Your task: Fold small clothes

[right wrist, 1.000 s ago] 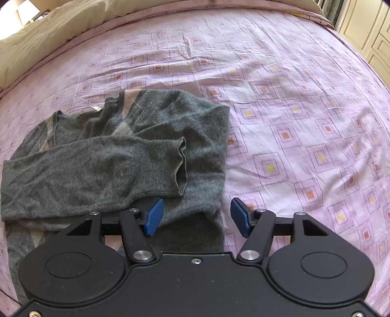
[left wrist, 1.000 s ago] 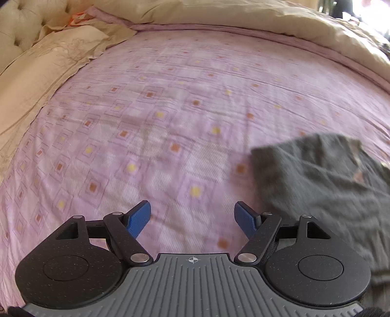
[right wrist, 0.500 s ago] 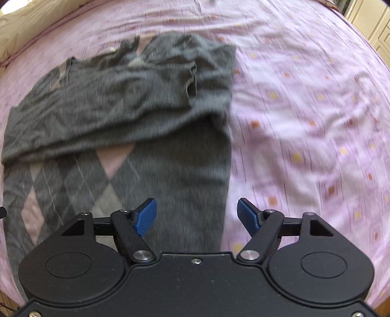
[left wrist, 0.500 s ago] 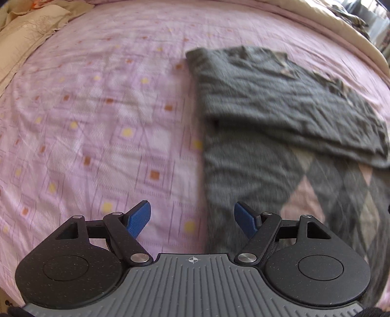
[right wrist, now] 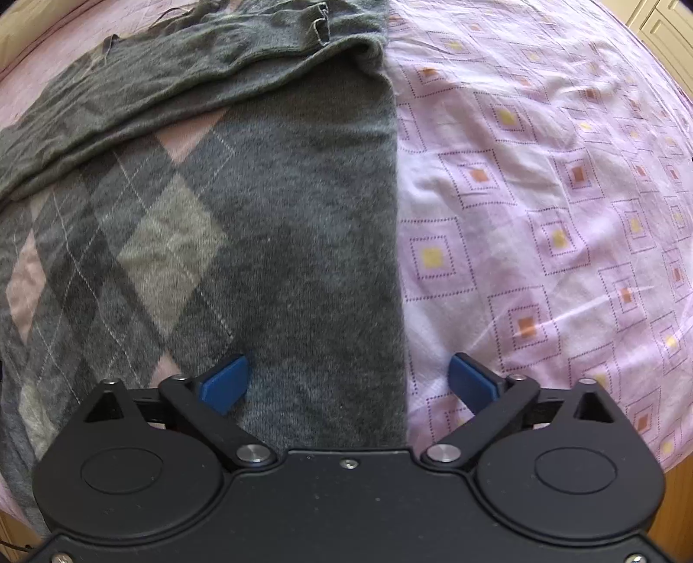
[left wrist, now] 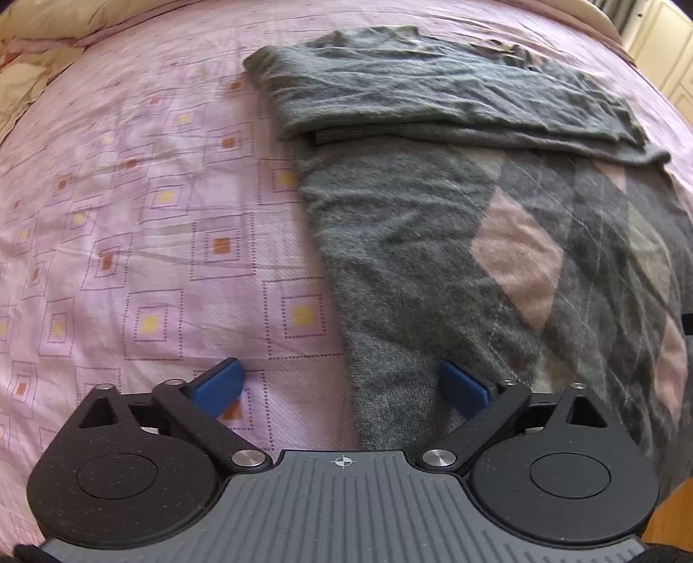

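A grey sweater [left wrist: 416, 225] with a pink and grey argyle front lies flat on the bed, both sleeves folded across its upper part. My left gripper [left wrist: 342, 387] is open low over the sweater's left bottom corner, its left pad over the sheet and its right pad over the knit. In the right wrist view the same sweater [right wrist: 277, 208] fills the left half. My right gripper [right wrist: 348, 381] is open over the sweater's right bottom corner, the side edge running between its pads. Neither gripper holds anything.
The bed is covered by a pink sheet [left wrist: 143, 225] with small yellow and orange squares. A cream duvet [left wrist: 65, 17] lies bunched along the far side. The bed's near edge and wooden floor [right wrist: 680, 472] show at the lower right.
Both grippers have pulled back toward the near bed edge and dropped lower, from the sleeve area to the sweater's bottom corners. The sweater has not moved. Both stayed open.
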Demonstrator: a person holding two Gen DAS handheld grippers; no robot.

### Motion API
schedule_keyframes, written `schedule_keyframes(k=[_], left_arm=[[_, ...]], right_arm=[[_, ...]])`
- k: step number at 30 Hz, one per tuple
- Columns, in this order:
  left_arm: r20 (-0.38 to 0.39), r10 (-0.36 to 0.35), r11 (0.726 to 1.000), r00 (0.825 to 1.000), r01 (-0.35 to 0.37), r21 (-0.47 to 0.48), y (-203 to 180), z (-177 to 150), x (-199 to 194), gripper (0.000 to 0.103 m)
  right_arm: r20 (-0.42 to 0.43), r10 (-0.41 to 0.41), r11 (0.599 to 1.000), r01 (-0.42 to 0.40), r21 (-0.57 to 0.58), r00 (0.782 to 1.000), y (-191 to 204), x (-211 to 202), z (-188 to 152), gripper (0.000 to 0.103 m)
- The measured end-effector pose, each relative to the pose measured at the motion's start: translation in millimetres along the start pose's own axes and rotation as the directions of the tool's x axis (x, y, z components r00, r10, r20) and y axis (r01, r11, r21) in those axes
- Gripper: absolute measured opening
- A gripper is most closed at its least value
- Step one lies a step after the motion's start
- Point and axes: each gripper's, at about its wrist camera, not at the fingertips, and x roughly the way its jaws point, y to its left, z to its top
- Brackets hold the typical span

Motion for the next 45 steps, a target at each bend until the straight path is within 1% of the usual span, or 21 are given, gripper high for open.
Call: schedule_keyframes(k=[3,8,14,18,24,33,38,45], left_arm=[[0.030,0.029,0.999,0.999,-0.029,0.013,-6,-5,1,0.103],[0.071,0.031,0.999,0.997,-0.032,0.009,-5,-10,0,0.103],[0.082,0.046,0.999,0.996,-0.046,-0.007,-8,-12,0,0.103],[0.063,0.057,0.998,0.996,-0.056,-0.031,-7,-8,1,0.103],[0.064,0.086,0.992,0.994,-0.080,-0.095,-9,-4,4,0.103],[0.094,0.092,0.992,0.991,-0.083,-0.100,-10,-7,3,0.103],[0.103,0.090,0.992,0.991,-0.080,-0.096,-11,-9,2,0.103],[0.160,0.088,0.993,0.983,-0.075,-0.090,-12,-18,0,0.103]], right_arm=[[0.024,0.000,1.000,0.000,0.005,1.000,0,2,-6,0.102],[0.043,0.020,1.000,-0.020,0.005,0.999,-1,1,-9,0.103],[0.054,0.035,0.999,-0.035,-0.001,0.998,-4,3,-12,0.103],[0.044,0.040,0.999,-0.039,-0.015,0.998,-6,3,-9,0.103],[0.025,0.069,0.991,-0.066,-0.117,0.997,-11,3,-14,0.103],[0.044,0.064,0.989,-0.058,-0.135,0.997,-6,1,-24,0.103],[0.085,0.057,0.992,-0.046,-0.120,0.995,-1,1,-30,0.103],[0.184,0.054,0.995,-0.037,-0.093,0.981,-4,-4,-52,0.103]])
